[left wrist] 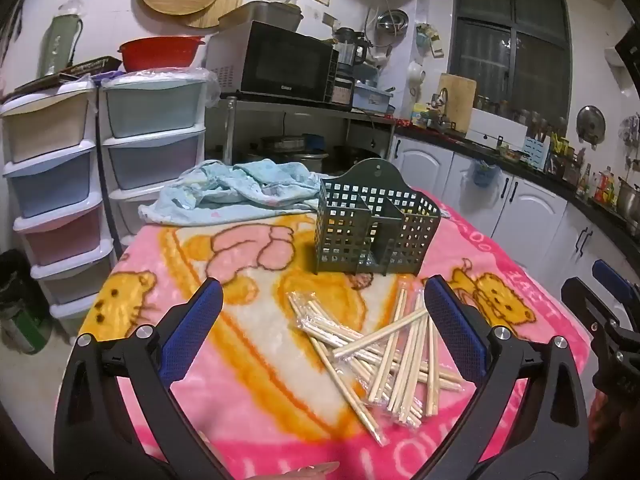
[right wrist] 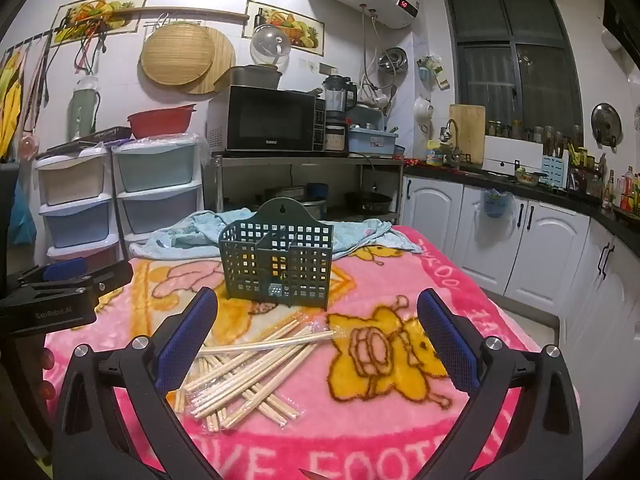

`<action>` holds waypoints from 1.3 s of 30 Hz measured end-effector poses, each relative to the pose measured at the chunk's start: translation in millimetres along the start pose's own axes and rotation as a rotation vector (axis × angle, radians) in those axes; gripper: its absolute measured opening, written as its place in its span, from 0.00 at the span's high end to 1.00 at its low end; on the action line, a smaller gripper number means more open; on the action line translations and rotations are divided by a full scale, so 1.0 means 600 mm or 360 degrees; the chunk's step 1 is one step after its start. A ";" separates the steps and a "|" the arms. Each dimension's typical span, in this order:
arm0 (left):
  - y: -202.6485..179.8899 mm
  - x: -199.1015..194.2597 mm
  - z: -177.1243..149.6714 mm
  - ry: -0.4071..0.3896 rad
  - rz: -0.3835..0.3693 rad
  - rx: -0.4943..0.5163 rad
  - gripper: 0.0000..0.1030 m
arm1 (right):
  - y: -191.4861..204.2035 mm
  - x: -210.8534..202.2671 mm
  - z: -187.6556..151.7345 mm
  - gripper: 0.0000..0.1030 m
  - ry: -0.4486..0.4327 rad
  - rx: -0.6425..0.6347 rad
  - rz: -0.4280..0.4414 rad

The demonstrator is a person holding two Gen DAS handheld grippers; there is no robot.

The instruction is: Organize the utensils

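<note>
across the middle of both views lies a fuzzy pink cartoon-print blanket (left wrist: 248, 392) (right wrist: 400, 420), covering the table. at its far edge, in the upper middle of the frames, a crumpled pale blue cloth (left wrist: 236, 190) (right wrist: 188, 232) lies just behind a dark green plastic utensil caddy (left wrist: 374, 224) (right wrist: 276, 264), upright, with square-holed lattice walls, dividers inside and an arched back with a hanging hole. below it, lower centre, a loose heap of pale wooden chopsticks (left wrist: 384, 348) (right wrist: 248, 372) lies crisscrossed on the blanket, some of them in clear crinkly plastic wrappers; nothing covers them.

behind, a black microwave (left wrist: 280, 64) (right wrist: 268, 118) sits on a metal shelf, with pastel plastic drawer stacks (left wrist: 100, 152) (right wrist: 120, 196) at the left and white cabinets (left wrist: 500, 196) (right wrist: 500, 240) at the right.

the left gripper (left wrist: 324, 312) and right gripper (right wrist: 318, 320) both hang over the blanket with blue-padded jaws spread wide, gripping nothing.
</note>
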State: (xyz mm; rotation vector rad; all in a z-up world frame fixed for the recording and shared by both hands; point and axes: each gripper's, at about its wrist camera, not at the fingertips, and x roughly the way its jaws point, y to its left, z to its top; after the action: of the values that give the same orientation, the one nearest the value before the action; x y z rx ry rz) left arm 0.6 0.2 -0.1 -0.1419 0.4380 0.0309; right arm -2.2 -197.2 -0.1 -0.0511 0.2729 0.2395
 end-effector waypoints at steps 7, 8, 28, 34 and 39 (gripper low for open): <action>0.000 -0.001 0.000 -0.0010 -0.0004 0.0001 0.10 | 0.000 0.000 0.000 0.06 0.0000 -0.0005 0.0001; 0.000 -0.001 0.000 -0.0008 -0.0004 0.0003 0.10 | 0.001 0.000 0.000 0.06 0.0000 -0.0006 0.0001; 0.000 -0.001 -0.001 -0.0014 -0.0005 -0.0003 0.10 | -0.001 -0.001 0.001 0.06 0.0001 -0.0007 -0.0001; 0.001 -0.002 -0.001 -0.0014 -0.0005 -0.0003 0.10 | 0.000 -0.002 0.002 0.06 0.0000 -0.0008 -0.0002; -0.004 -0.001 0.006 -0.0021 -0.0005 -0.0002 0.10 | 0.000 -0.002 0.002 0.06 -0.0001 -0.0008 -0.0002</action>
State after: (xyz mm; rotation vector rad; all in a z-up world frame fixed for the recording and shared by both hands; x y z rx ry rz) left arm 1.9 -1.5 3.7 -0.1433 0.4245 0.0292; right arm -3.0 -197.5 1.4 -0.0562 0.2716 0.2392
